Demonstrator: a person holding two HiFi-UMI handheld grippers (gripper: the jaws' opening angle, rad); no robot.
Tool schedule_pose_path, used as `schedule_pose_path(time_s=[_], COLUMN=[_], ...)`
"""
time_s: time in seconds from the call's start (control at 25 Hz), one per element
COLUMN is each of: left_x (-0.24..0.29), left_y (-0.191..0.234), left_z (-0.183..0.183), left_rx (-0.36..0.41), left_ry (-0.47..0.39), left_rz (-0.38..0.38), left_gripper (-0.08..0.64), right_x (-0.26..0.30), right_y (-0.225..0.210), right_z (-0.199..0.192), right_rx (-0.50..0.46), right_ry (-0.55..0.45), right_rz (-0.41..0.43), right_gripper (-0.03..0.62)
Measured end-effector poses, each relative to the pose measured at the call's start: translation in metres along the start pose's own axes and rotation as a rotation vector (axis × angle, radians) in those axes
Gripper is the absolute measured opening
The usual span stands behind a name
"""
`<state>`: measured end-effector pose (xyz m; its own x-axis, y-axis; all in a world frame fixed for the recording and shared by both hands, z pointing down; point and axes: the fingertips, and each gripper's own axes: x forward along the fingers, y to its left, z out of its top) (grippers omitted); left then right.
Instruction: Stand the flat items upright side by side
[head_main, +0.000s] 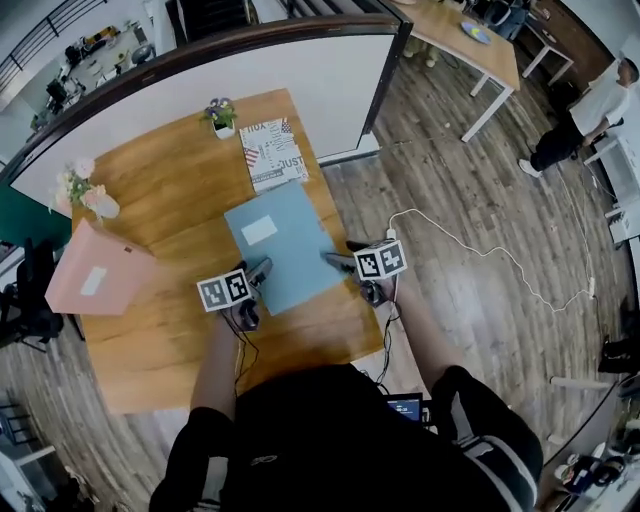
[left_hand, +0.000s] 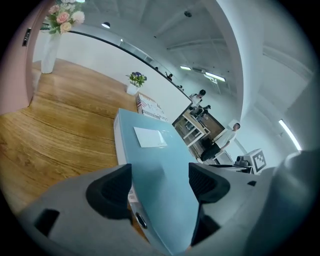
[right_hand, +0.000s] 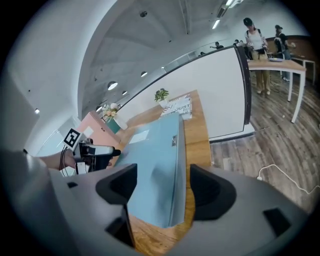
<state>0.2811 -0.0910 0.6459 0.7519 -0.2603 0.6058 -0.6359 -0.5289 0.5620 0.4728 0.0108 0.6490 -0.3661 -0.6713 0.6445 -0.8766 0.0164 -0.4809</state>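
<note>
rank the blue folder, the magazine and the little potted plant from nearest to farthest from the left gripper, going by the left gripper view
1. blue folder: nearest, between the open jaws of the left gripper.
2. magazine: lying just past the folder's far end.
3. potted plant: farthest, behind the magazine and a little to its left.

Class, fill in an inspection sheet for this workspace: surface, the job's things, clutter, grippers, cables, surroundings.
Surface: wooden table on a plank floor.
Job's things: blue folder lies flat mid-table, white label up; pink folder is raised at the left edge, lean unclear; magazine lies flat near the far edge.
Clutter: potted plant and vase of flowers on the far side.
Grippers: left gripper and right gripper both open, each astride the blue folder's near edge.
Cables: white cable trails over the floor at right.
Surroundings: white partition behind the table; a person stands far right.
</note>
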Motion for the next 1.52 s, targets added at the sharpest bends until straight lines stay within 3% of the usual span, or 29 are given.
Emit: schedule_pose_path(time_s=[0.28,0.84,1.08,1.52], left_x=[0.001,0.029,0.033,0.025], left_y=[0.018,0.026,0.029,0.032], left_z=[-0.002,-0.018,-0.024,-0.029], left_rx=[-0.031,-0.023,-0.065,-0.076], left_ry=[-0.014,0.069,0.064,0.067], left_rz=[0.076,0.092,0.089,0.098], left_gripper=[0.387,0.388,0.388,0.370], right_x=[0.023,0.063,0.069,0.074], right_y=[-0.003,-0.003,-0.002,0.008], right_z=[0.007,0.003,0.004,0.005], right_rx=[-0.053,-0.111,-0.112,-0.158], right_ry=[0.067,0.186,0.204,0.234], right_rz=[0.022,0.018,0.034,0.044], right_gripper=[0.342,0.356,0.357,0.342])
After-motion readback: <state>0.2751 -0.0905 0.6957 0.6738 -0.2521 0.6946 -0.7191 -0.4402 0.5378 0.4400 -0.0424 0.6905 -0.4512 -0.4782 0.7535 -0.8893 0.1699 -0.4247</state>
